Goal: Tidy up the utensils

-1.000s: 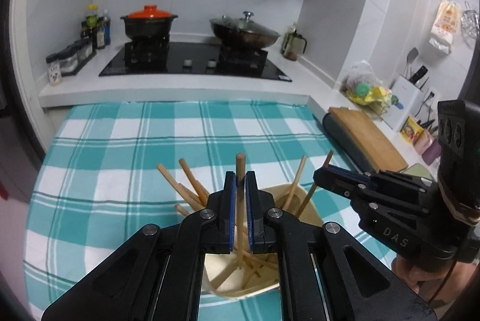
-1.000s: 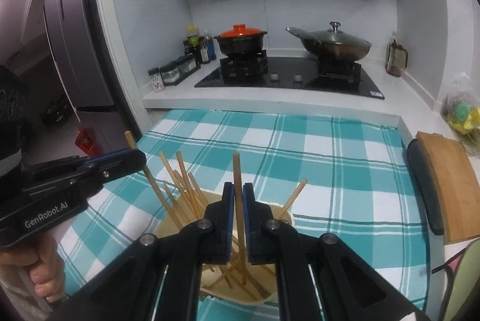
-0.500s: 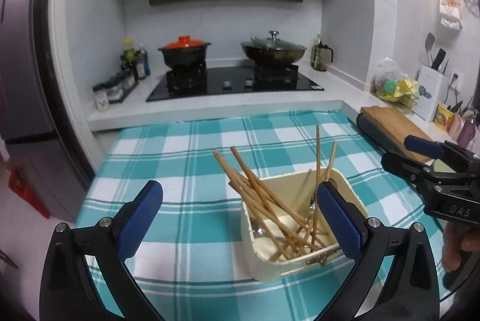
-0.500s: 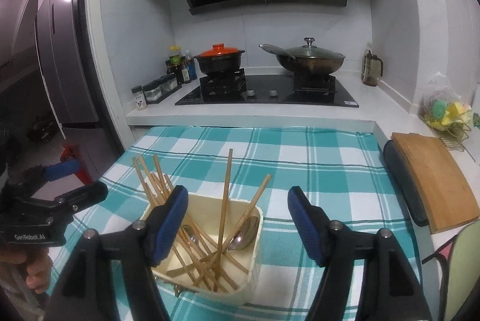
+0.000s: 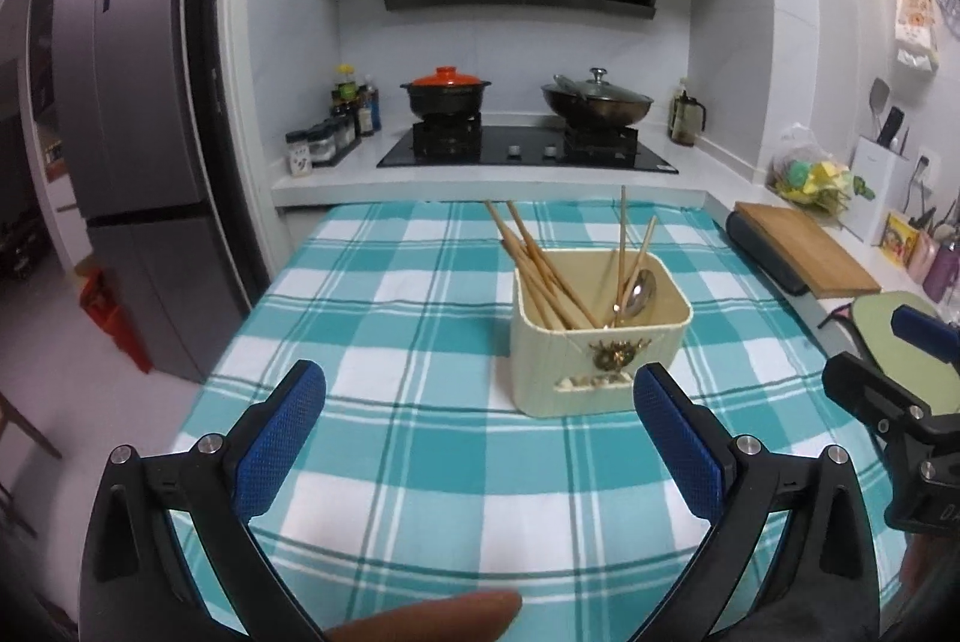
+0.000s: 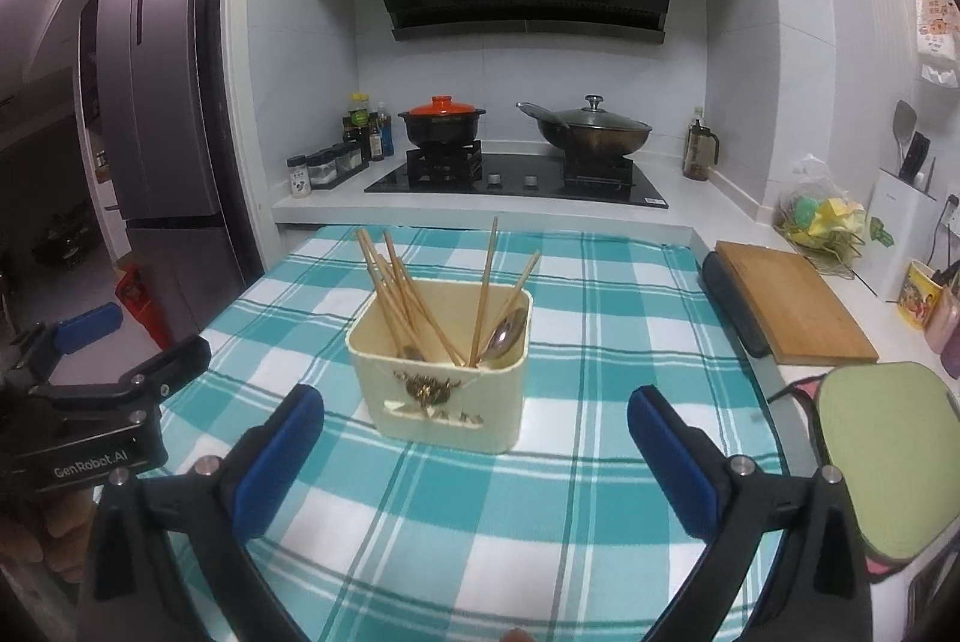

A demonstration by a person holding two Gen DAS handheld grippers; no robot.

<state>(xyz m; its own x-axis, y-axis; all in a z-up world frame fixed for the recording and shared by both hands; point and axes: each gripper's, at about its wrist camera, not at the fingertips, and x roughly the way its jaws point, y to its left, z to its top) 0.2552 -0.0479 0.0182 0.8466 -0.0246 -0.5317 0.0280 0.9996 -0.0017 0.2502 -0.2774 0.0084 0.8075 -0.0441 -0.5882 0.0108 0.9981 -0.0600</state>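
A cream utensil holder (image 5: 600, 342) (image 6: 444, 390) stands on the teal checked tablecloth (image 5: 390, 342). Several wooden chopsticks (image 5: 540, 264) (image 6: 402, 300) and a metal spoon (image 5: 639, 291) (image 6: 507, 333) lean inside it. My left gripper (image 5: 477, 381) is open and empty, a short way in front of the holder. My right gripper (image 6: 475, 402) is also near the holder; its jaws are opening and nothing is between them. Each gripper shows at the edge of the other's view: the right gripper (image 5: 876, 351) and the left gripper (image 6: 153, 333).
A wooden cutting board (image 6: 792, 306) lies on the counter to the right, with a green pad (image 6: 882, 456) nearer me. Behind the table are a stove (image 5: 528, 150) with two pots, spice jars and a fridge (image 5: 132, 102). A fingertip (image 5: 432, 618) shows at the bottom edge.
Both grippers were each shut on a chopstick over the holder. They let go, opened wide and drew back; the chopsticks now rest in the holder.
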